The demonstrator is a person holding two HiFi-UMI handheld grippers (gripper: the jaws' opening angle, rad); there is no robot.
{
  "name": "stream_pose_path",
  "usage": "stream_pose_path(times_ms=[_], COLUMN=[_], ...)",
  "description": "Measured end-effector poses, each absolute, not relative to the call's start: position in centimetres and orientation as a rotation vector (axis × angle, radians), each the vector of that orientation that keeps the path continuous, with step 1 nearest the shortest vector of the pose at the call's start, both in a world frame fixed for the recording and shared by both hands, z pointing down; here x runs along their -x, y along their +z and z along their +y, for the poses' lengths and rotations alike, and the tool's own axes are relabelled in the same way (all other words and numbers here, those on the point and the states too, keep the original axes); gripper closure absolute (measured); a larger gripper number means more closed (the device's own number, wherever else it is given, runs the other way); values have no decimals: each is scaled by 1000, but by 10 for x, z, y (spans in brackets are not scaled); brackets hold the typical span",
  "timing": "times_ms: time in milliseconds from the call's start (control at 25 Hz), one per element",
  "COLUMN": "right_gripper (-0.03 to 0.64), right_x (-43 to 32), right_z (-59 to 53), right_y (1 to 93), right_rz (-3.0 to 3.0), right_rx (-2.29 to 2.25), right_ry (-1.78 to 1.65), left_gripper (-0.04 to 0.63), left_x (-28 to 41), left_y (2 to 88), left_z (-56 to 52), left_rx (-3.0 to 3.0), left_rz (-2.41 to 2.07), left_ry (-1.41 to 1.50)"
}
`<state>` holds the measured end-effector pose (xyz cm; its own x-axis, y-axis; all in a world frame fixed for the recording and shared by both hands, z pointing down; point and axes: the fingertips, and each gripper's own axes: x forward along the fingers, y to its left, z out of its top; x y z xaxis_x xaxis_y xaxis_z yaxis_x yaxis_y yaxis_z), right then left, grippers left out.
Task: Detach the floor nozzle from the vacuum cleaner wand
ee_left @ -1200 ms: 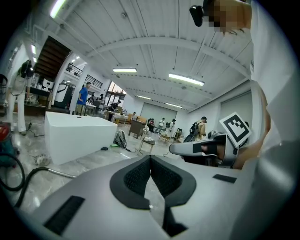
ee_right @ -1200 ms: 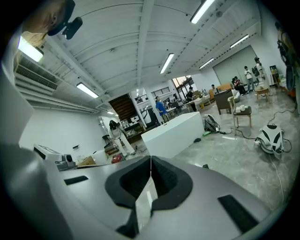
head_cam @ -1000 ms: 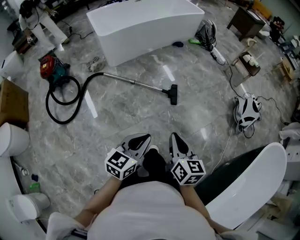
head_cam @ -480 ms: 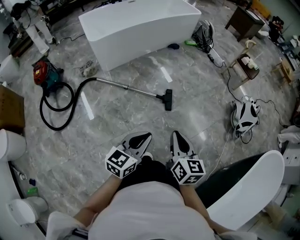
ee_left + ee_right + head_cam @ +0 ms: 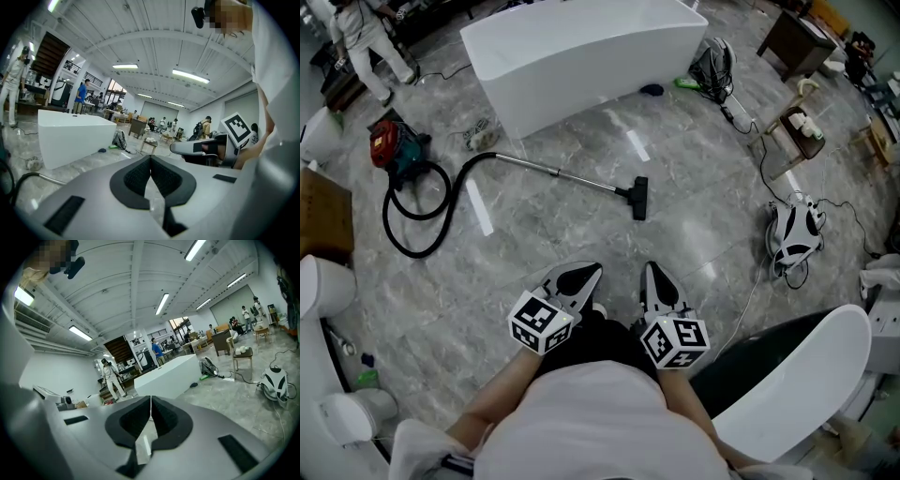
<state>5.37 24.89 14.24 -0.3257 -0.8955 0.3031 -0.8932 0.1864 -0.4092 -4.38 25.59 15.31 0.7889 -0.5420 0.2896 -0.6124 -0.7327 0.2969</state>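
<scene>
While left gripper [image 5: 586, 273] and right gripper [image 5: 651, 273] hang side by side, both jaw pairs are pressed together, empty. Joined to the wand [image 5: 562, 172], the floor nozzle [image 5: 639, 199] lies mid-way across the floor [image 5: 703, 178], well apart from both.

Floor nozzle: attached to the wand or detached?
Attached: in the head view the floor nozzle meets the end of the wand with no gap.

This is a large open hall, perhaps a showroom. It has a marble floor [image 5: 703, 187], a white bathtub [image 5: 581, 52], long ceiling lights [image 5: 190, 76] and several people [image 5: 81, 94].
</scene>
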Motion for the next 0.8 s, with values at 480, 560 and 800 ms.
stream_pose_path(times_ms=[480,560,800], right_gripper=[600,600,600], right_x=[-70,-69,-76], right_z=[232,228,214], right_y=[146,148,154], right_rz=[2394,2403,2394], right_rx=[1842,1841,1858], right_ry=[-857,-859,-879], left_gripper=[584,584,584], left_x=[27,26,19], left_y=[157,159,161], left_z=[233,227,205], left_rx=[-2596,-2596,-2583], left_rz=[-843,-836,-835], left_ry=[278,275,267])
